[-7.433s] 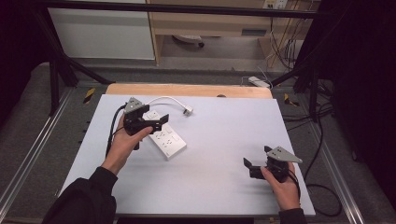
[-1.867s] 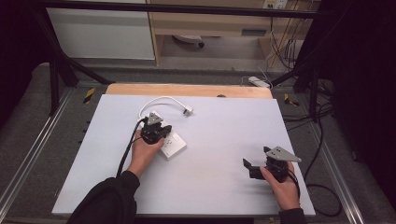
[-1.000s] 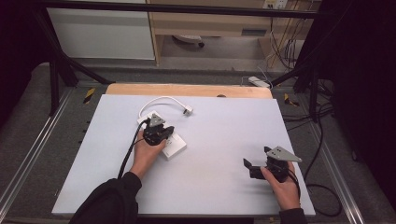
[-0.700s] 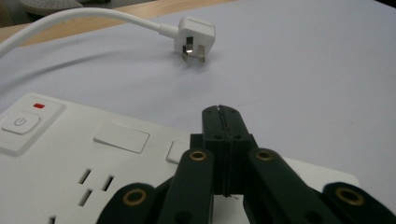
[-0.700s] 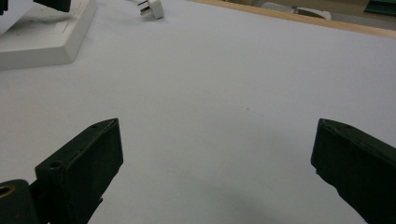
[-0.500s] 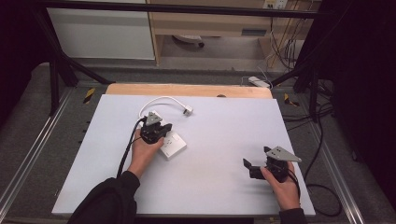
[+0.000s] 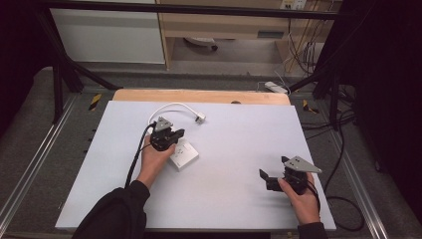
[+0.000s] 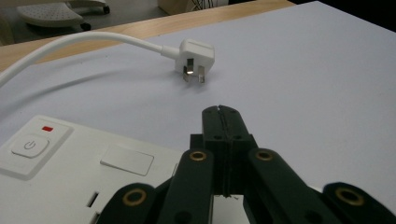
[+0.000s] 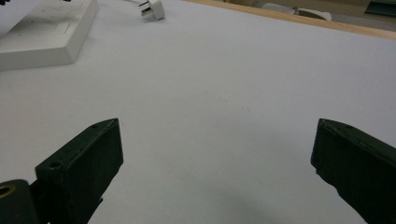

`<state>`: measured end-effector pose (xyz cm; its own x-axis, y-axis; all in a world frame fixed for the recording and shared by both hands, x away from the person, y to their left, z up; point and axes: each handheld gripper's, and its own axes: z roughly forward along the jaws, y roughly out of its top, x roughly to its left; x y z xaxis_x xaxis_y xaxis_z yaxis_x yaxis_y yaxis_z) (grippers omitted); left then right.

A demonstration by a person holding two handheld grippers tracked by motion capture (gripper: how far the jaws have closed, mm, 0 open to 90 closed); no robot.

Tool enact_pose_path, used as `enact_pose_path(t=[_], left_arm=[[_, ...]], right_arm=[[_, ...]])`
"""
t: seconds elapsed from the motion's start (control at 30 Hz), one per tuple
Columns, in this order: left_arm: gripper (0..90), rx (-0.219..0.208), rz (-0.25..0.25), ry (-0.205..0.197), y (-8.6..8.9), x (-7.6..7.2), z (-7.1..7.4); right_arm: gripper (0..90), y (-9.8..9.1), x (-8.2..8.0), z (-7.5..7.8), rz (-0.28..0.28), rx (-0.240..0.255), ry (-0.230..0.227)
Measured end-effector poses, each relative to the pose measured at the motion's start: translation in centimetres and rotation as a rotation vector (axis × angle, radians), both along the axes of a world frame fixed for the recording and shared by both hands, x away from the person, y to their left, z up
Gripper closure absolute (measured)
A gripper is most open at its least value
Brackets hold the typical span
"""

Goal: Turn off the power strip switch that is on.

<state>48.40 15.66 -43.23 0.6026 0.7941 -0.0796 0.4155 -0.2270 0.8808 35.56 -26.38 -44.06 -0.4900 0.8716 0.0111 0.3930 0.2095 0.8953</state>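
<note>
Left gripper view: left gripper (image 8: 223,112) pressed together over power strip (image 8: 70,168); plug (image 8: 194,56) prongs seemingly face it; right gripper (image 9: 215,163) spread.

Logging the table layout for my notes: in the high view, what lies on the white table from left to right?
Left claw → white power strip → white plug → right claw.

We see a smooth, glossy white plastic socket block (image 8: 65,168) and plug (image 8: 194,56) with shiny metal pins. The table's white top (image 7: 239,149) looks matt, its far edge (image 7: 199,96) bare wood.
</note>
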Motion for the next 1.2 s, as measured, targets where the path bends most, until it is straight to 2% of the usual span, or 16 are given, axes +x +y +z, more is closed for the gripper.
enact_pose_path(t=[0.07, 0.3, 0.4, 0.7, 0.87, 1.2], left_arm=[[88.6, -0.007, 0.003, -0.001, 0.1, 0.0, 0.1], [60.3, -0.034, 0.044, -0.036, 0.3, 0.1, 0.7], [46.8, -0.028, 0.051, -0.043, 0.3, 0.2, 0.8], [19.3, -0.052, 0.050, -0.061, 0.5, 0.1, 2.0], [10.6, -0.066, 0.035, -0.065, 0.4, -0.2, 2.5], [8.2, -0.078, 0.050, -0.074, 1.3, -0.5, 3.4]], right_arm=[[2.7, 0.0, 0.0, 0.0, 0.000, 0.000, 0.001], [2.7, 0.0, 0.0, 0.0, 0.002, -0.002, 0.000], [2.7, 0.1, 0.0, 0.0, 0.002, -0.003, -0.002], [2.7, 0.1, 0.0, 0.0, 0.004, -0.002, -0.003], [2.6, 0.1, 0.0, 0.1, 0.003, -0.003, -0.005], [2.6, 0.1, 0.0, 0.1, 0.002, -0.003, -0.003]])
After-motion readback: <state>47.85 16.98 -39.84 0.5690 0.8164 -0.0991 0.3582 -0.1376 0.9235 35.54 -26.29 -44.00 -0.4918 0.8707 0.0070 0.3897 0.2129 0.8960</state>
